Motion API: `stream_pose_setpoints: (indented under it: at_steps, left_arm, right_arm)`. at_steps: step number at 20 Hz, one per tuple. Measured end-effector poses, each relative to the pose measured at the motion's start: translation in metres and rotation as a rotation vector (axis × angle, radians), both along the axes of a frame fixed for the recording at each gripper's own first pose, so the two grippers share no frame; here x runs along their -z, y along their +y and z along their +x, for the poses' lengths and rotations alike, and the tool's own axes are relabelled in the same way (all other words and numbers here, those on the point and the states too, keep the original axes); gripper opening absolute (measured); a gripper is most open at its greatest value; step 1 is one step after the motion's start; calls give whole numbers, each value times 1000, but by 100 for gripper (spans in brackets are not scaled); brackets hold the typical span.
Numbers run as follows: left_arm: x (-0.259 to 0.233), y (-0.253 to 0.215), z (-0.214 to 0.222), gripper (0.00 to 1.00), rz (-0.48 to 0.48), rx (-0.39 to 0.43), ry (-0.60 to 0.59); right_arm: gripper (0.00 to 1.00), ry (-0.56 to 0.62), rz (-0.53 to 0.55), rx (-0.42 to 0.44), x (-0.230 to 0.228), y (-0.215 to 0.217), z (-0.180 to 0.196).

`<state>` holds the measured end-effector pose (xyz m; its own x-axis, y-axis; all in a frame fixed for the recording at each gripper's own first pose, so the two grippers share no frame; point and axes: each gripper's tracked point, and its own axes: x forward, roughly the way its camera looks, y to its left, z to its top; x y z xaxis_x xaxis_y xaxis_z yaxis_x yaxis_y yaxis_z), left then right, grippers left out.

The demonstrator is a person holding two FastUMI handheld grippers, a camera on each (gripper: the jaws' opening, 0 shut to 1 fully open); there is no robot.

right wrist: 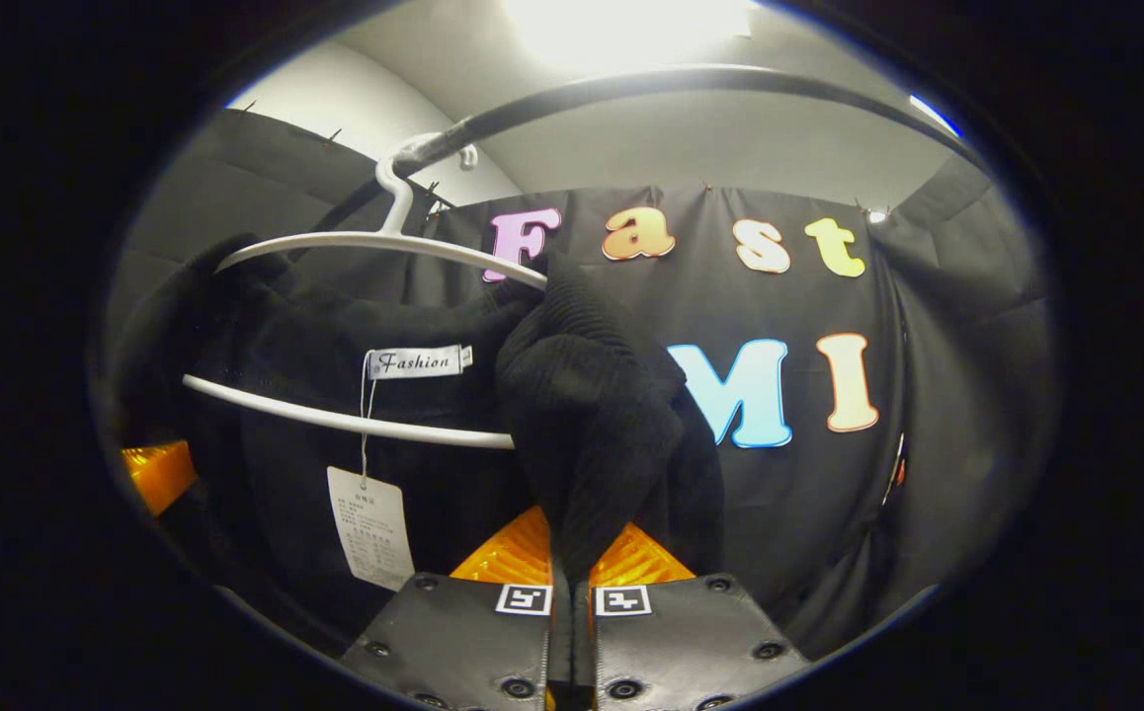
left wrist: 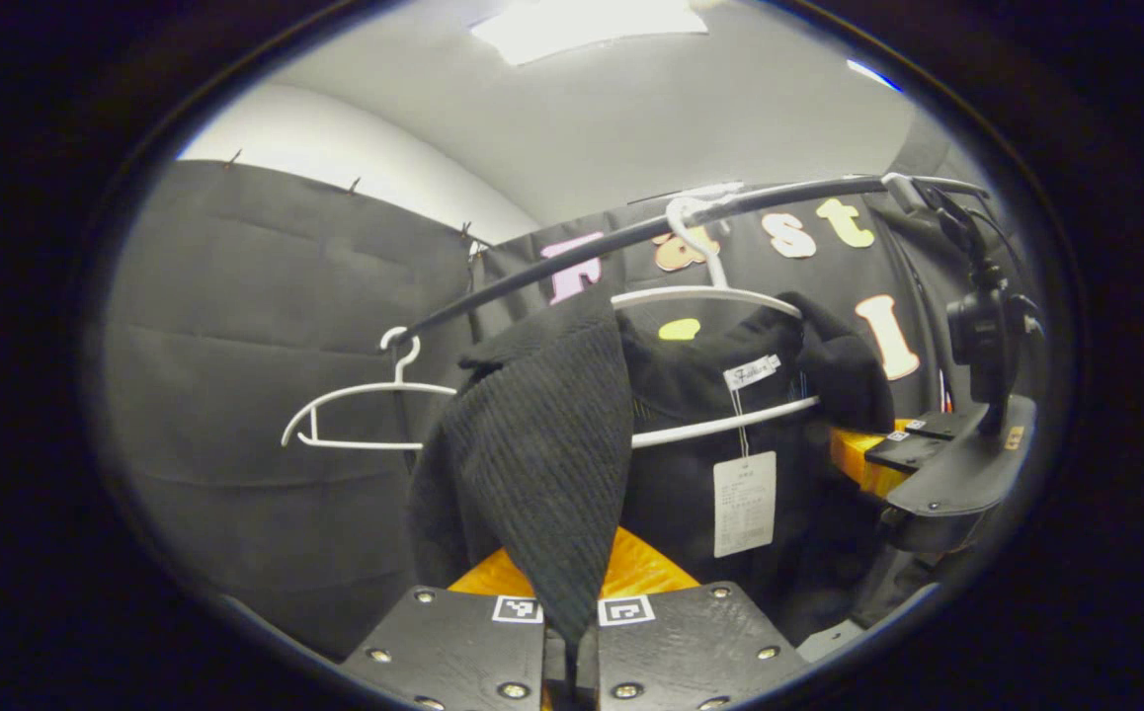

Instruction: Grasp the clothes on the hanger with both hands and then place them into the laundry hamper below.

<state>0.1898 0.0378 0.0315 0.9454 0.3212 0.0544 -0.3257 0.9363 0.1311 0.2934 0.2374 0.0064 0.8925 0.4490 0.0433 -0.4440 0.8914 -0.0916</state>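
Now both grips are made: the left tool (left wrist: 572,647) and right tool (right wrist: 572,632) each pinch the black sweater (left wrist: 532,444), draped on its hanger (left wrist: 710,296). Next, I judge, lift it free.

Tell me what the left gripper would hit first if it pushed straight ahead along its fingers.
The left gripper is already shut on a fold of the black knit garment, so that cloth comes first. Beyond it, probably the white hanger and its lower bar, though depth is hard to judge here.
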Motion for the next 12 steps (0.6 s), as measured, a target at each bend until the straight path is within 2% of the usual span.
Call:
stream_pose_setpoints:
  at_steps: [1,5,12]
  left_arm:
    - [-6,-1,-4,5,18,2,-2]
    - [-28,-2,-16,4,62,19,-10]
    - [-59,13,-31,5,61,32,-46]
  right_arm:
    - [0,-16,1,11,-5,-3,0]
    - [2,-63,9,54,-26,-24,0]
    - [1,-141,26,114,-63,-54,0]
